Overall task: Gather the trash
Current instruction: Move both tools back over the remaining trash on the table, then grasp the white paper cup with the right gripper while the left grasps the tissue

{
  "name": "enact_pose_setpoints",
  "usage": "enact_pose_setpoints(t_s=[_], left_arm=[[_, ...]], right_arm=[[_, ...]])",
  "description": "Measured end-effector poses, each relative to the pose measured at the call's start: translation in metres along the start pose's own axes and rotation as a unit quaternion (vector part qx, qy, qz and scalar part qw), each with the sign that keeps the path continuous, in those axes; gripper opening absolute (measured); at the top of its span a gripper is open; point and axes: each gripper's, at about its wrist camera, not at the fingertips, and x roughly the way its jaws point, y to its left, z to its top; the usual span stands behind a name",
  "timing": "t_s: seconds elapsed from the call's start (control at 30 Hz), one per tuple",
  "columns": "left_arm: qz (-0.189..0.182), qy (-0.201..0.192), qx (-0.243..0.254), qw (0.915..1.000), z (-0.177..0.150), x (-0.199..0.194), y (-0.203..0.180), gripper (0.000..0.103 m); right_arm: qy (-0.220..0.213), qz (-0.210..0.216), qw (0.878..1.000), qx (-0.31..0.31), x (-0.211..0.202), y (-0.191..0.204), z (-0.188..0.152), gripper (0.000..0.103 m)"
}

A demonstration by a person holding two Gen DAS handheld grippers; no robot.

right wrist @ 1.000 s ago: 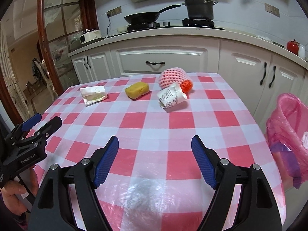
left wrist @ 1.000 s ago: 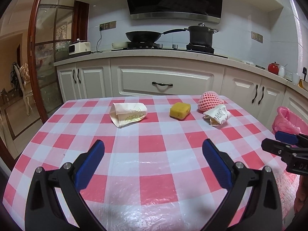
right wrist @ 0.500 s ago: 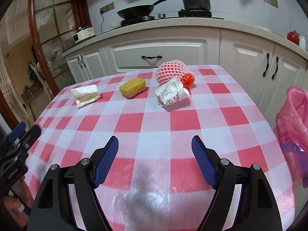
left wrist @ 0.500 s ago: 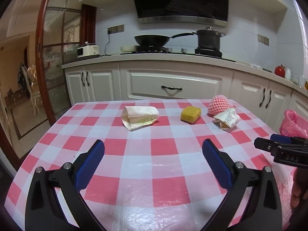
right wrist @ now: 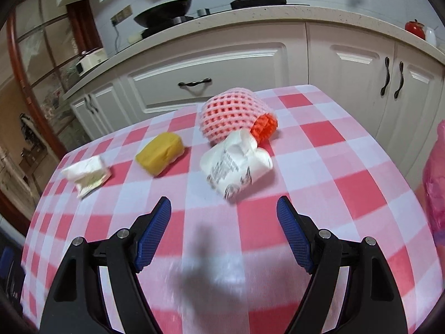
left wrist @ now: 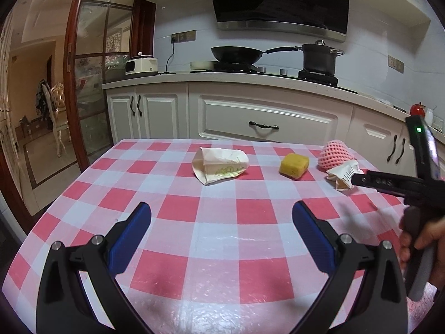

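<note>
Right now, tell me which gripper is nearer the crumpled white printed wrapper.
Right. The right gripper hangs open just short of the wrapper, which sits ahead between its fingers. The left gripper is open farther back over the tablecloth, wrapper off to its right.

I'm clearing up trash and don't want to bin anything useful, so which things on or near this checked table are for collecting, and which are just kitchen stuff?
For the job:
crumpled white printed paper cup
pink foam fruit net
orange ridged piece
yellow sponge block
flattened white paper bag
pink plastic bin liner

Just lying about:
black frying pan
black lidded pot
white cooker
red jar
</note>
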Motion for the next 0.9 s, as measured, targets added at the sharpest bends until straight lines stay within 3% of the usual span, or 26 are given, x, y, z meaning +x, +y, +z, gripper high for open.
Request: enact_pose_setpoints(t_s=[0.47,0.77,0.9], left_arm=[[0.018,0.001,0.013,0.9998,0.013,0.024,0.01,0.098],[0.016,0.022,0.039,0.9989,0.042,0.085,0.001,0.098],[0.019,0.032,0.041,0.9985,0.051,0.108,0.002,0.098]], right_arm=[[0.017,-0.026,0.999,0.031,0.054,0.0,0.03,0.075],[0.032,-0.011,0.998,0.047,0.067,-0.006,0.031,0.075],[0.034,0.007,0.998,0.045,0.066,-0.006,0.031,0.062]])
